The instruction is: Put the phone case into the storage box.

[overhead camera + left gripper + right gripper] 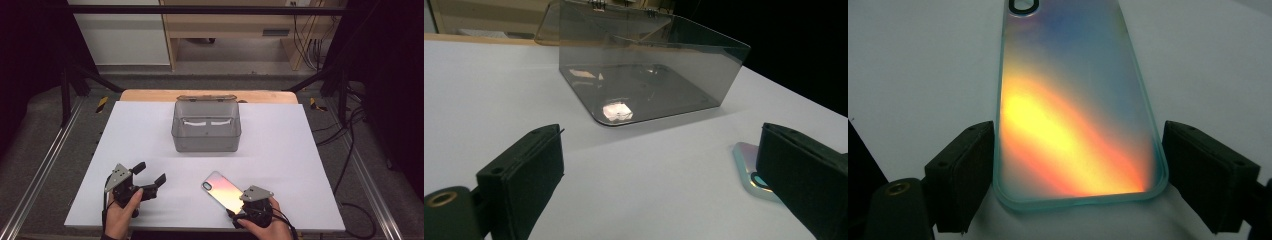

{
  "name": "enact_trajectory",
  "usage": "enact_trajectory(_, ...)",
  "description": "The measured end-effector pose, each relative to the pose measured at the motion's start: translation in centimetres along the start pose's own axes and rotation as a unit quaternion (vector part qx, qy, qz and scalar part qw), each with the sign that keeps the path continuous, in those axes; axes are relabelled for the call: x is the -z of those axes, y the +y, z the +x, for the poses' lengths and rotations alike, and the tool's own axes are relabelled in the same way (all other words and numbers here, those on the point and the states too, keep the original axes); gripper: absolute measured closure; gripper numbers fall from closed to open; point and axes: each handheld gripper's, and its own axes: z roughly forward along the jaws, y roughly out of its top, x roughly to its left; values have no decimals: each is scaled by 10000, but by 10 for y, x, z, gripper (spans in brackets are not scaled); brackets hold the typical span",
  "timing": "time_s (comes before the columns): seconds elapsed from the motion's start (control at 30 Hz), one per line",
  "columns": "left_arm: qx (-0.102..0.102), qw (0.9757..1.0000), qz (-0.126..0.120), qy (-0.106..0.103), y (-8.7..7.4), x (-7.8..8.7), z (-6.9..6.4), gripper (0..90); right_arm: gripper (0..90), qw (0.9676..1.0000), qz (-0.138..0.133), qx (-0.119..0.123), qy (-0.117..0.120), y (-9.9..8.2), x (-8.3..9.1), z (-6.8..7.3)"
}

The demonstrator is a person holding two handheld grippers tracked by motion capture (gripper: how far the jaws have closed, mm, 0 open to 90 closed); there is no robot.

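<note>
Iridescent glossy phone case [1073, 120] flat between spread right tool [1073, 165] jaws; left tool [664, 175] spread; clear smoky box [206, 126].

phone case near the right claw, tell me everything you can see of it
The phone case looks like glossy iridescent plastic, shading blue to orange, with a pale teal rim and a dark-ringed camera cutout at its far end. It lies flat and angled on the white table. The right claw is open, its jaws flanking the near end.
</note>
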Motion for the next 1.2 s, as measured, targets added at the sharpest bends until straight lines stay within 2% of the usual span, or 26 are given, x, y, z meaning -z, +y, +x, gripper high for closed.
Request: enact_trajectory(1.2, -5, 10000, -3, -3, 0, 0, 0, 50, 168, 10000, 38, -7, 27, 2, 1, 0)
